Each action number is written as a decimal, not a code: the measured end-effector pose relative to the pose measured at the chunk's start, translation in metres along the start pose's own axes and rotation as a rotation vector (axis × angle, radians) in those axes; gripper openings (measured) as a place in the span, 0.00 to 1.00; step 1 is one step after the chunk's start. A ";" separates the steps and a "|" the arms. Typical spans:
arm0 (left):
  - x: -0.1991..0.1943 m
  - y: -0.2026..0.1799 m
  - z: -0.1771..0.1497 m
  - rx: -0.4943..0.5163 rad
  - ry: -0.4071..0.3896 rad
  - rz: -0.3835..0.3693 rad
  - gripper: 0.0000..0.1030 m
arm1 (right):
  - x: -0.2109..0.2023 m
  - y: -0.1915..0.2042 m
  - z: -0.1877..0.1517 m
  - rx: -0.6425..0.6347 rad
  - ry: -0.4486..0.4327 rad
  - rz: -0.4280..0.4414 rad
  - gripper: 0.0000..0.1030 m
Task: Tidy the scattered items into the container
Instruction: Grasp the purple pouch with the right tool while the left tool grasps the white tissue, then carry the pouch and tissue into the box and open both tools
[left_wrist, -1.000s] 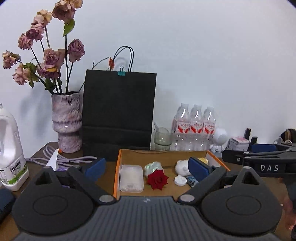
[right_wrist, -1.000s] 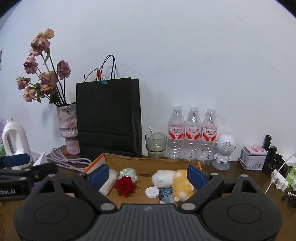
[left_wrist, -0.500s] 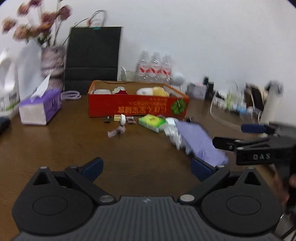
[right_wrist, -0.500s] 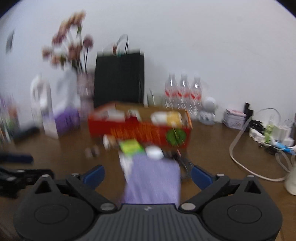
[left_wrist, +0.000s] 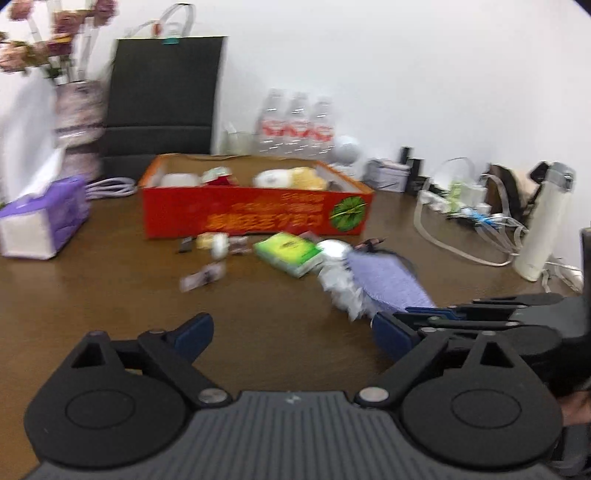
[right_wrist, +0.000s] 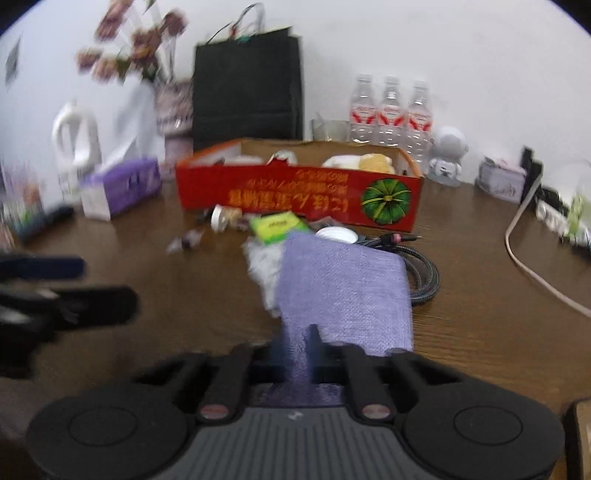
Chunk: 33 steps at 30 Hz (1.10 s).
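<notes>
A red cardboard box stands mid-table with soft toys and a rose inside. In front of it lie a green packet, a white lid, crumpled white tissue, small wrapped bits and a braided cable. My right gripper is shut on the near edge of a purple cloth. My left gripper is open and empty above bare table, left of the cloth.
A purple tissue box stands at left. A vase of dried roses, a black paper bag and water bottles line the back wall. A white flask and tangled cables lie at right.
Both grippers pulled back from over the box to the near table. My right gripper went down and closed on the purple cloth. My left gripper stayed open.
</notes>
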<state>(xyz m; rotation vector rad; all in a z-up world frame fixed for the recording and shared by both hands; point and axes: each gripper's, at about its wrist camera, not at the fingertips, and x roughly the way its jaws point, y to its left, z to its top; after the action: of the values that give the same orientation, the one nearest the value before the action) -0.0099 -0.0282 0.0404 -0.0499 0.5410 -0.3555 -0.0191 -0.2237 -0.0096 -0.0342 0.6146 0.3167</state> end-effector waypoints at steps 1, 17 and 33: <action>0.009 -0.002 0.004 0.001 0.011 -0.015 0.86 | -0.008 -0.007 0.000 0.032 -0.010 0.005 0.08; 0.080 -0.043 0.014 0.061 0.116 -0.073 0.21 | -0.052 -0.049 -0.027 0.153 0.143 0.076 0.26; 0.006 0.025 -0.002 -0.141 0.070 0.091 0.22 | -0.017 -0.027 -0.020 -0.010 0.068 -0.070 0.28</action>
<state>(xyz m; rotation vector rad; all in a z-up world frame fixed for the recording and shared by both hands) 0.0020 -0.0070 0.0318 -0.1491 0.6347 -0.2311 -0.0349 -0.2564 -0.0179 -0.0762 0.6782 0.2513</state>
